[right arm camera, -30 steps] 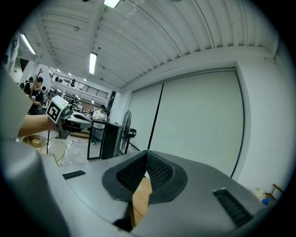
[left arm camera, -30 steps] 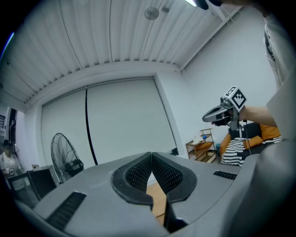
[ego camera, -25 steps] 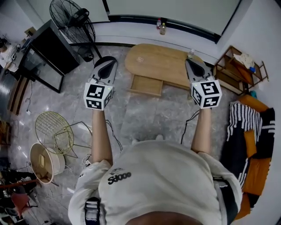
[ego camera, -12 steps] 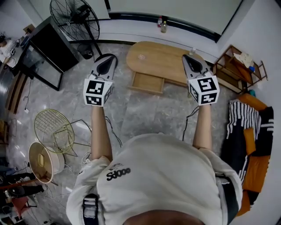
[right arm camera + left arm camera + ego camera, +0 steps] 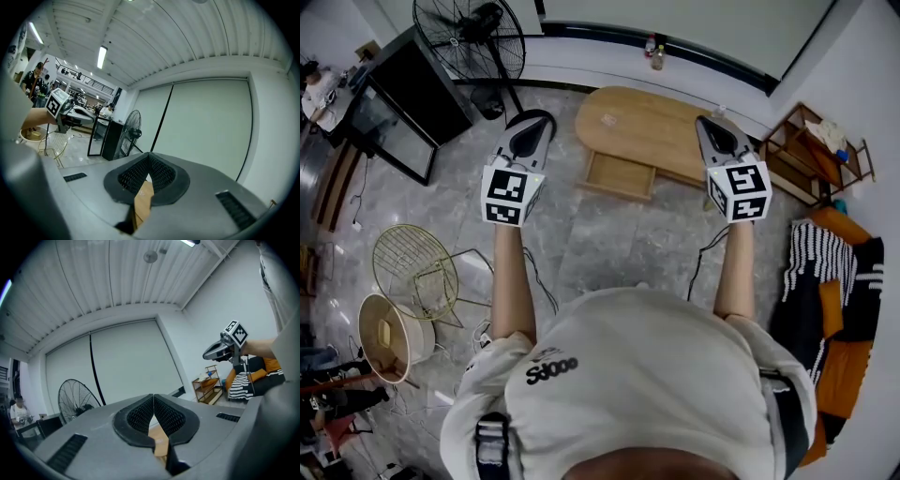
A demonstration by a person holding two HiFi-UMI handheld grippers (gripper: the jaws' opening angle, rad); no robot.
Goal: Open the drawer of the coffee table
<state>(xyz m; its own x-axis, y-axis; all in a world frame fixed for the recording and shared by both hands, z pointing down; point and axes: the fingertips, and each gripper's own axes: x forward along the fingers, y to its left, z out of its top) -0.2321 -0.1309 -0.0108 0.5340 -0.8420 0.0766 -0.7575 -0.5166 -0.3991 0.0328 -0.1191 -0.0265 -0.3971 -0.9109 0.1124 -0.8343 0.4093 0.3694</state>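
The oval wooden coffee table [image 5: 652, 127] stands on the grey floor ahead of me, and its drawer [image 5: 621, 176] juts out of the near side, pulled open and empty. My left gripper [image 5: 532, 125] is held level to the left of the table, jaws shut with nothing between them. My right gripper [image 5: 715, 128] hovers over the table's right end, also shut and empty. In the left gripper view the closed pads [image 5: 153, 416] frame a sliver of wood; the right gripper [image 5: 220, 350] shows at the right. The right gripper view shows shut pads [image 5: 147, 174] too.
A black standing fan [image 5: 471, 39] and a dark glass cabinet [image 5: 394, 108] stand at the back left. A wire chair [image 5: 417, 272] and a round basket [image 5: 389, 336] sit at left. A wooden shelf [image 5: 811, 150] and striped cushions [image 5: 830, 272] lie at right. Two bottles [image 5: 653, 52] stand by the wall.
Both grippers have drifted slightly, the view shifting so the table and drawer sit a little further right and lower. Jaws stay shut. The drawer stays pulled out.
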